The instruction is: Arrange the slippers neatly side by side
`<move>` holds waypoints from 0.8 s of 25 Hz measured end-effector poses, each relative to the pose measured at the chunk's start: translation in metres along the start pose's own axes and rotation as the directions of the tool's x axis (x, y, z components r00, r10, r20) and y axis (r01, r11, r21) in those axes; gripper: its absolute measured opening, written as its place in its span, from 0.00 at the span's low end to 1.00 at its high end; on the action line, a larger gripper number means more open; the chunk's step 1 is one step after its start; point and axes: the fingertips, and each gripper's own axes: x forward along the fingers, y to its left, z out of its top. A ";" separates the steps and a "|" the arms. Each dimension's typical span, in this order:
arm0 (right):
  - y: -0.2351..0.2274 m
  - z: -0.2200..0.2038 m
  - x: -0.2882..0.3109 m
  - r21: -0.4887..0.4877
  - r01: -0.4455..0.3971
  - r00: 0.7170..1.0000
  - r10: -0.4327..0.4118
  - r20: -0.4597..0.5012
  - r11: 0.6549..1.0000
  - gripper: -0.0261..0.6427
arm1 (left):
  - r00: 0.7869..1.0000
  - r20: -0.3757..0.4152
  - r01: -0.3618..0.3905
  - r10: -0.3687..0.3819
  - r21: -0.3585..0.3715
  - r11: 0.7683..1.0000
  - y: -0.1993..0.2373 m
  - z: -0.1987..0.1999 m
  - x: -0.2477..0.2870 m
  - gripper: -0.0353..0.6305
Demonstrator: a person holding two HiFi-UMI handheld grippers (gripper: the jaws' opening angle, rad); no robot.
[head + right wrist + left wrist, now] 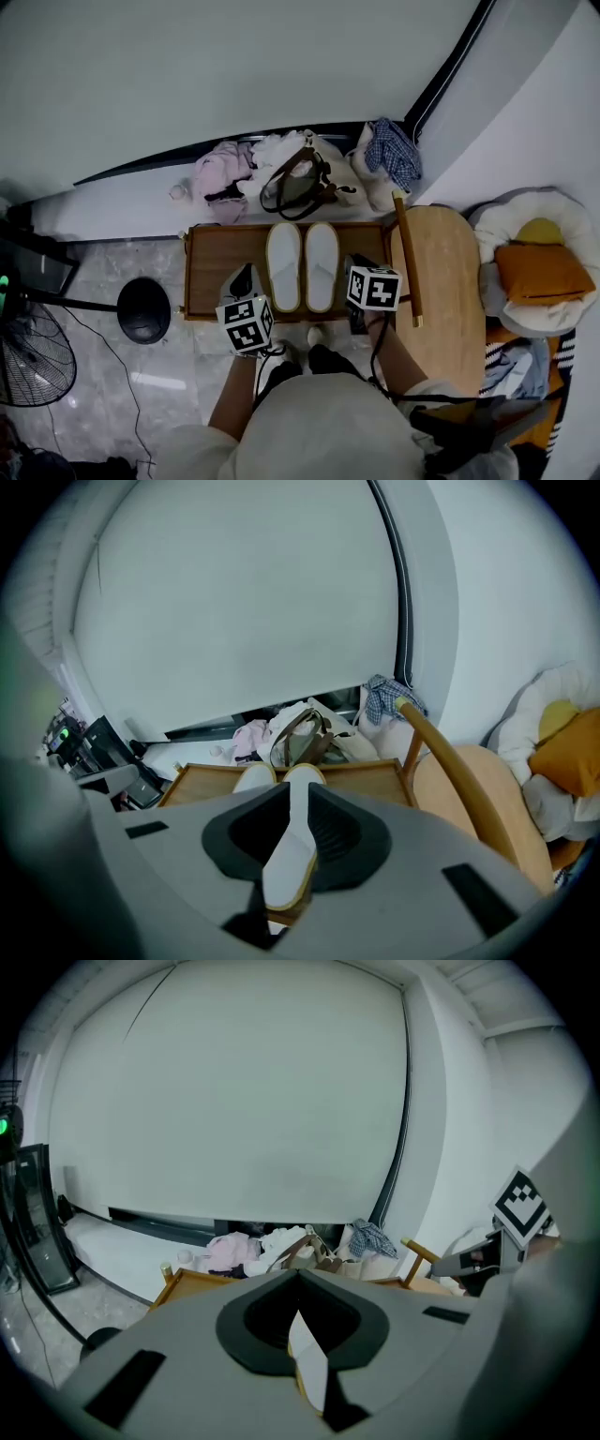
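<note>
Found the slippers (302, 267) paired on the tray (211, 248) just ahead, between the left tongs (300, 1277), closed and empty, and the right tongs (287, 794), barely parted and empty; needed only a straight pull-back, nudging neither.

Plain pale wall (234, 66) all round, with a dark strip (187, 161) along its foot and a black line (450, 70) running up the corner. The floor (103, 272) is glossy grey marble-look tile under soft, even light. A low wooden tray-table (211, 272) sits mid-room, with a light wooden oval seat (445, 281) just right of it. Clothes (220, 169) and a bag (300, 187) are heaped against the wall (bit of a mess). There's a fan (28, 352) at far left, and a white cushion (525, 220) with an orange pillow (544, 272) at far right.
</note>
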 end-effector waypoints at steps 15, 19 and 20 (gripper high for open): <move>-0.036 0.065 -0.056 -0.013 0.026 0.983 -0.023 0.180 1.000 0.11 | 0.987 0.158 0.021 -0.023 0.013 1.000 -0.006 0.078 -0.001 0.08; -0.041 0.084 -0.065 -0.030 0.048 0.974 -0.041 0.221 0.998 0.10 | 0.985 0.166 0.036 -0.035 -0.003 0.999 -0.005 0.089 0.004 0.08; -0.041 0.087 -0.066 -0.031 0.049 0.973 -0.041 0.229 0.998 0.10 | 0.985 0.167 0.037 -0.036 -0.003 0.999 -0.003 0.091 0.004 0.08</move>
